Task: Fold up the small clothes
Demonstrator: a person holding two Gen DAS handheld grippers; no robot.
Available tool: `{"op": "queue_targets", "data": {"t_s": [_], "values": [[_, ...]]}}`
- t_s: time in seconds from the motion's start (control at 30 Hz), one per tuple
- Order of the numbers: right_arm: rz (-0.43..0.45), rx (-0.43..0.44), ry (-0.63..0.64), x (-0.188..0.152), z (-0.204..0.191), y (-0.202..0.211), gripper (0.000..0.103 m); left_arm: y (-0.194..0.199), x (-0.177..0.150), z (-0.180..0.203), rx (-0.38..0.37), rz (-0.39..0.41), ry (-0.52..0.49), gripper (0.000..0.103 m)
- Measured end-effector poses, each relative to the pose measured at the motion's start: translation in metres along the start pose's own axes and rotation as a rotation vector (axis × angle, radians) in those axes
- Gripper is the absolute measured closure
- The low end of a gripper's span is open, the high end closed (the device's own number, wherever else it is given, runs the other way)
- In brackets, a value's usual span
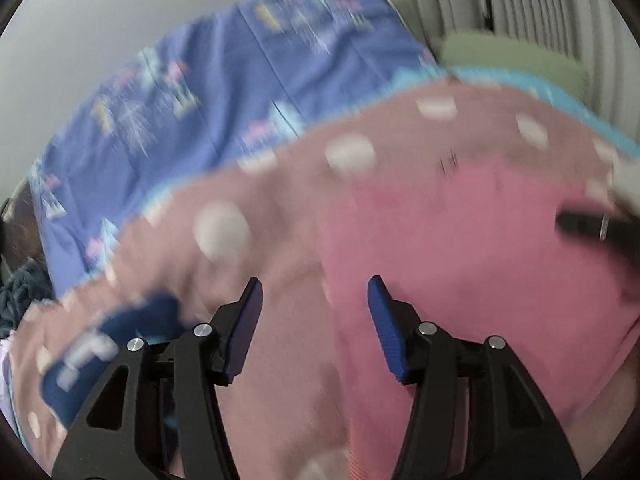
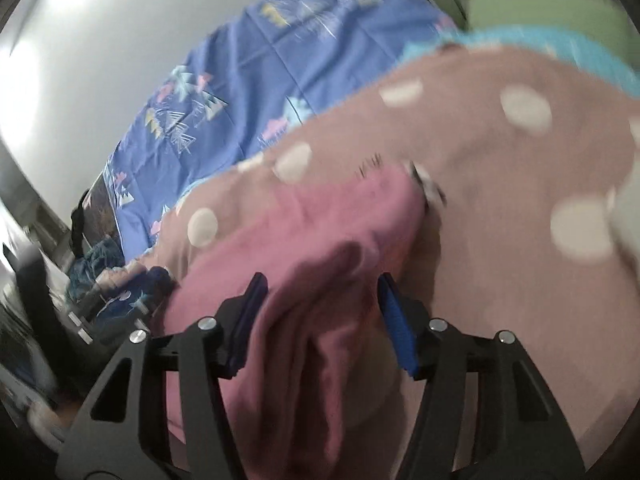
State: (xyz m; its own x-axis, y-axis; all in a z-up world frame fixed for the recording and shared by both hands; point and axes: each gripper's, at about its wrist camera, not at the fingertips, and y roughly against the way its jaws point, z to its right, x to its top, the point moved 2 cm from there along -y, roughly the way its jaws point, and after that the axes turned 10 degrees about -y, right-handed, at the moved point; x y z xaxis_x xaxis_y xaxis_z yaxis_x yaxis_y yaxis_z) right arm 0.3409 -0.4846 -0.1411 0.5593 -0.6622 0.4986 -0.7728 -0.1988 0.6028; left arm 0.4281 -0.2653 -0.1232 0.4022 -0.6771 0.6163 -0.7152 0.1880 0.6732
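Observation:
A small pink garment (image 1: 460,248) lies on a dusty-pink blanket with white dots (image 1: 240,208). My left gripper (image 1: 315,280) hovers open over the garment's left edge, with nothing pinched between its blue pads. A black part at the right edge (image 1: 580,224) looks like the other gripper. In the right wrist view the pink garment (image 2: 320,220) is bunched in folds, and a fold of it runs between the spread fingers of my right gripper (image 2: 323,276). The pads stand apart from the cloth, so that gripper is open. Both views are blurred.
The dotted blanket (image 2: 500,184) has a turquoise edge and lies on a blue patterned bedsheet (image 1: 200,92). A dark blue printed garment (image 1: 100,344) lies at the left. A green cushion (image 1: 512,60) sits at the far right by pleated curtains. Teal clothes (image 2: 96,260) are heaped beyond the bed's edge.

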Motion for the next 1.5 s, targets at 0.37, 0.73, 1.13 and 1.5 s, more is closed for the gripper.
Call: {"op": "queue_targets", "data": {"t_s": [0.37,0.73,1.13,1.5], "values": [[0.151,-0.048,0.101,-0.061,-0.016,0.071,0.031,0.064,-0.044,0.011,-0.067,0.061,0.078,0.020],[0.279,-0.128,0.362,-0.157,-0.083,0.213,0.011,0.221,-0.114,0.021,-0.186,0.256,0.250,0.002],[0.345,-0.168,0.372,-0.211,-0.116,0.312,0.007,0.360,-0.156,0.038,-0.046,0.352,0.233,0.001],[0.394,-0.180,0.443,-0.256,-0.134,0.356,0.002,0.421,-0.192,0.049,0.043,0.369,0.277,0.001]]}}
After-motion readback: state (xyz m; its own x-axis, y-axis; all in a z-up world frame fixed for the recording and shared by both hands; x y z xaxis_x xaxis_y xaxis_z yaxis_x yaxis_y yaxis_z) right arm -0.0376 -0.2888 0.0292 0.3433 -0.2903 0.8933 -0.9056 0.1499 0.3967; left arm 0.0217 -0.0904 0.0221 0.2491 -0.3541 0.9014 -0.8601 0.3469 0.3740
